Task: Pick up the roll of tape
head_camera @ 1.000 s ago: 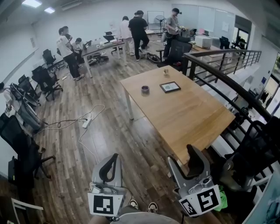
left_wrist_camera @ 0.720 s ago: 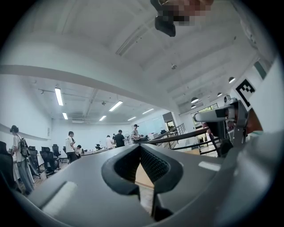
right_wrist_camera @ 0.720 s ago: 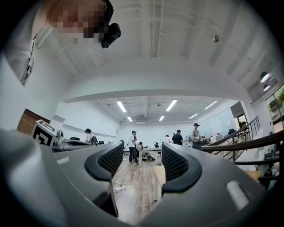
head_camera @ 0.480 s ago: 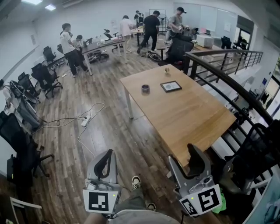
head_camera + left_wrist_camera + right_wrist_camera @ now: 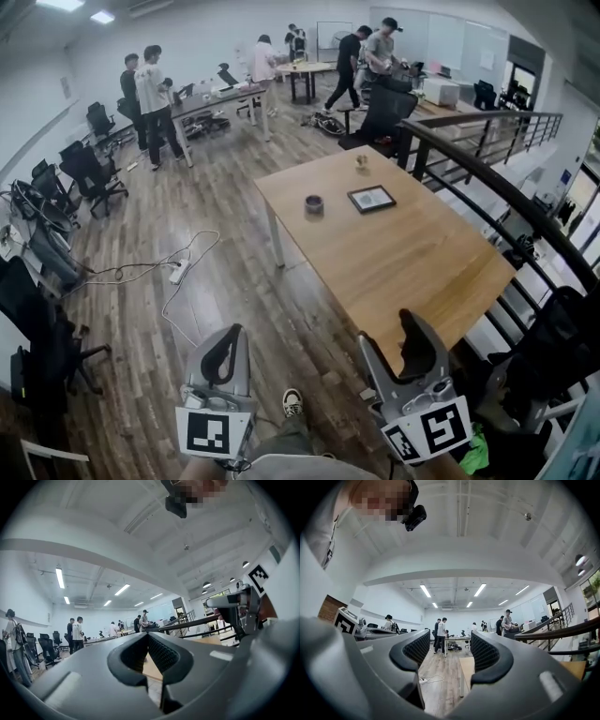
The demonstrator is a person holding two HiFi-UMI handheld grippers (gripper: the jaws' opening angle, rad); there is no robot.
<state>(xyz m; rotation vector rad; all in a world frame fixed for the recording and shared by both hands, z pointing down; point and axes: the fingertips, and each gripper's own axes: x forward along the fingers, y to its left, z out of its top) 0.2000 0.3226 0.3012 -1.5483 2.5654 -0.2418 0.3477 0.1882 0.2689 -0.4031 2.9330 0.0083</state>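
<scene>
The roll of tape (image 5: 314, 203) is a small dark ring lying flat near the far left side of the wooden table (image 5: 412, 253). Both grippers hang low and close to me, well short of it. My left gripper (image 5: 231, 332) is over the floor, its jaws closed tip to tip into a loop with nothing inside. My right gripper (image 5: 386, 330) is by the table's near corner, jaws apart and empty. In the left gripper view the left gripper (image 5: 148, 635) shows a strip of tabletop through its loop. The right gripper (image 5: 450, 639) looks along the table's left edge. Neither gripper view shows the tape.
A dark framed tablet (image 5: 371, 198) and a small object (image 5: 361, 162) lie on the table beyond the tape. A black stair railing (image 5: 487, 178) runs along the right. A cable and power strip (image 5: 175, 272) lie on the floor at left. Office chairs (image 5: 42, 328) and several people (image 5: 150, 94) are farther off.
I have stepped a little forward, so the table sits slightly nearer and more central. My foot has shifted on the floor. People at the back have walked on. Both grippers hold the same pose.
</scene>
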